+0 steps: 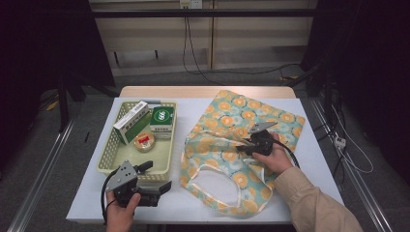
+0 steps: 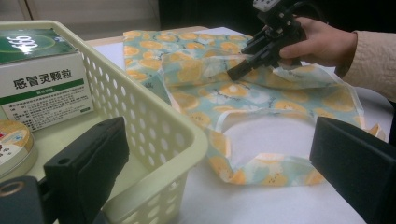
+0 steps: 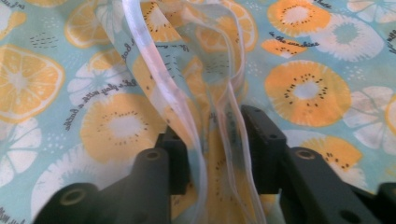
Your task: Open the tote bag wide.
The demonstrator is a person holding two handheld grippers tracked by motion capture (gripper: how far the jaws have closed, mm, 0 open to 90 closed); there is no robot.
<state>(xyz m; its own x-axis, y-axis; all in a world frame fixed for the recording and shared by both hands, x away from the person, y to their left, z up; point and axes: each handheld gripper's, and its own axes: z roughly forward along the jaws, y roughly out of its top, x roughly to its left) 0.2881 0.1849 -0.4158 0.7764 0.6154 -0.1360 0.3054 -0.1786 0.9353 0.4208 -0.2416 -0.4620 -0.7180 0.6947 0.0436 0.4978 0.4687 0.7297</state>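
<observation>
A cloth bag (image 1: pixel 237 130) printed with orange and kiwi slices lies on the right half of the table, its handle loop (image 1: pixel 217 186) toward the front. My right gripper (image 1: pixel 240 147) is shut on a raised fold of the bag's upper layer; in the right gripper view the fabric edge (image 3: pixel 212 107) is pinched between the jaws (image 3: pixel 215 149). My left gripper (image 1: pixel 155 177) is open at the near right corner of a pale yellow basket (image 1: pixel 109 154). In the left gripper view that corner (image 2: pixel 187 135) sits between its wide-open fingers (image 2: pixel 88 163), with the right gripper (image 2: pixel 264 49) lifting the bag beyond.
The basket holds a white and green box (image 1: pixel 130 121), a green box (image 1: pixel 162 120) and a round tin (image 1: pixel 144 141). White cloth (image 1: pixel 314 159) covers the table. Metal rails run along both sides, and cables hang behind the far edge.
</observation>
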